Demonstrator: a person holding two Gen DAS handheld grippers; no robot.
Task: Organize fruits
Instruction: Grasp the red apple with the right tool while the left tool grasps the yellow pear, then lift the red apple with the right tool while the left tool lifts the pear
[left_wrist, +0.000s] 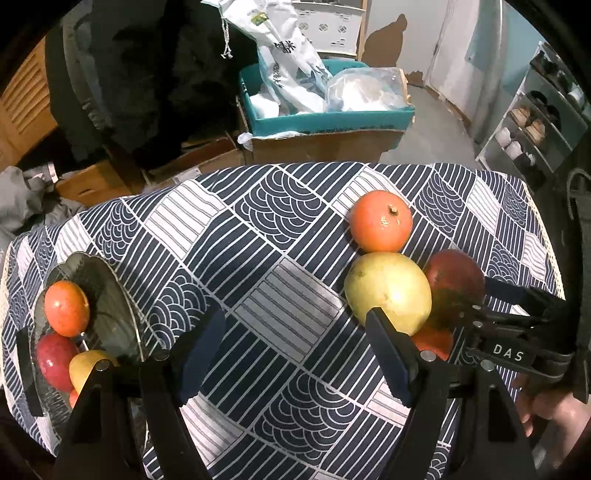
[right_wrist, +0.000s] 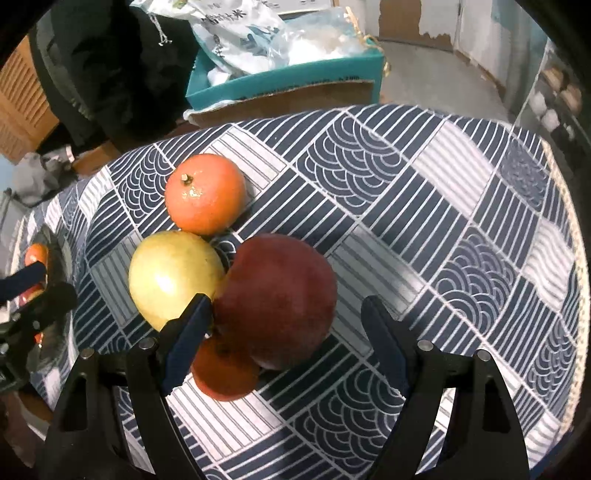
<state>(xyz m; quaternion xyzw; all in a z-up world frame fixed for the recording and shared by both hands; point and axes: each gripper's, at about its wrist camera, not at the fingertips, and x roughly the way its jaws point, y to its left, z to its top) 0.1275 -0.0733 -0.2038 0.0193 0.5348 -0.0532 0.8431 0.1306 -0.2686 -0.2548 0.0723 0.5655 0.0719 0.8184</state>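
On the patterned tablecloth (left_wrist: 280, 280) lies a cluster of fruit: an orange (left_wrist: 381, 220) (right_wrist: 205, 194), a yellow-green fruit (left_wrist: 388, 291) (right_wrist: 173, 275), a dark red fruit (left_wrist: 454, 280) (right_wrist: 277, 299) and a small orange fruit (right_wrist: 225, 373) under it. A dark glass plate (left_wrist: 110, 306) at the left holds an orange, a red and a yellow fruit. My left gripper (left_wrist: 291, 347) is open and empty over the cloth between plate and cluster. My right gripper (right_wrist: 284, 325) is open, its jaws either side of the dark red fruit, not closed on it.
Beyond the table's far edge stand a teal cardboard box (left_wrist: 332, 118) with white bags, brown boxes on the floor, a dark chair with clothing at the left and a shoe rack (left_wrist: 535, 122) at the right.
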